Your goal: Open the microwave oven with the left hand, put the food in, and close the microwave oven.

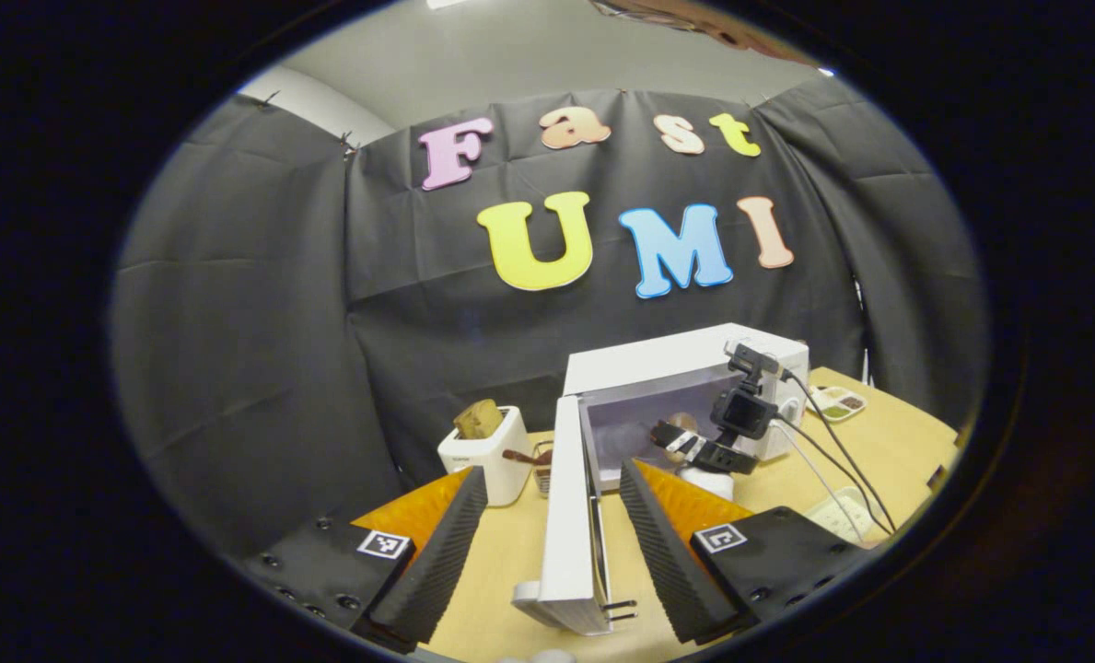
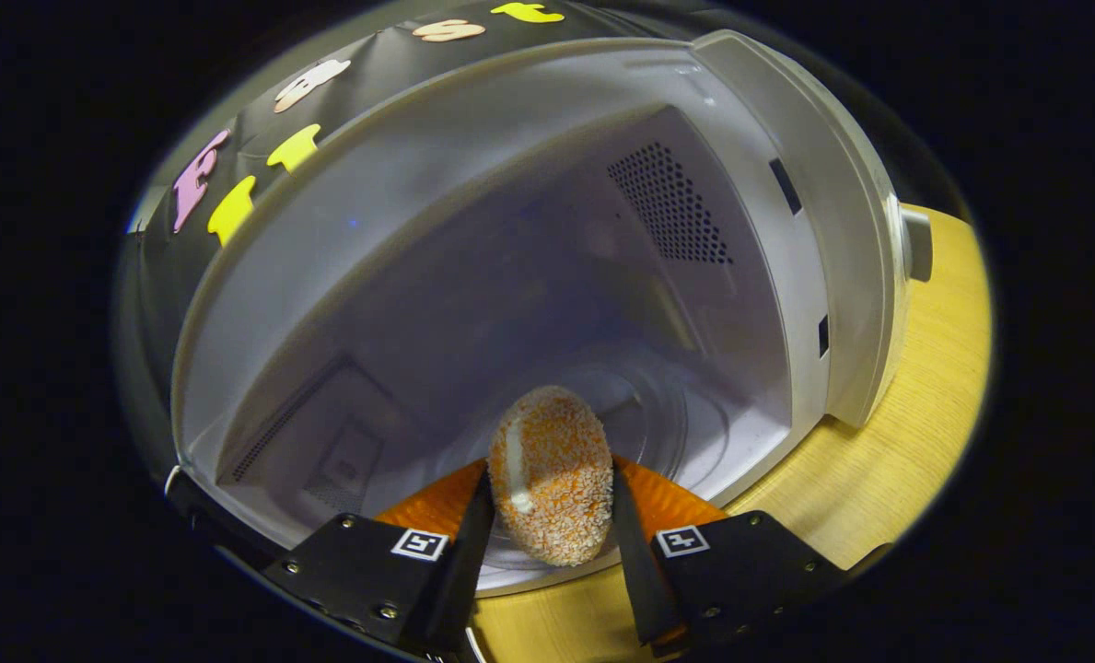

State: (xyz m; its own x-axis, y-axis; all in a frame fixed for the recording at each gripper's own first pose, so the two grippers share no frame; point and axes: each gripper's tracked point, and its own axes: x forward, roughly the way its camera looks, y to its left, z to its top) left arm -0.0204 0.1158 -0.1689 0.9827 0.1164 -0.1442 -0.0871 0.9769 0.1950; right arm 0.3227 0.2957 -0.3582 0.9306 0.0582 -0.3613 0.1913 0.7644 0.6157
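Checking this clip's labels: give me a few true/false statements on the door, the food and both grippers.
1. The microwave door is open. True.
2. The right gripper is empty. False: it is shut on the food.
3. The food lies on the turntable. False: it is held at the cavity mouth.
4. The left gripper is open, fingers either side of the door's edge. True.
5. A toaster stands beside the microwave. True.
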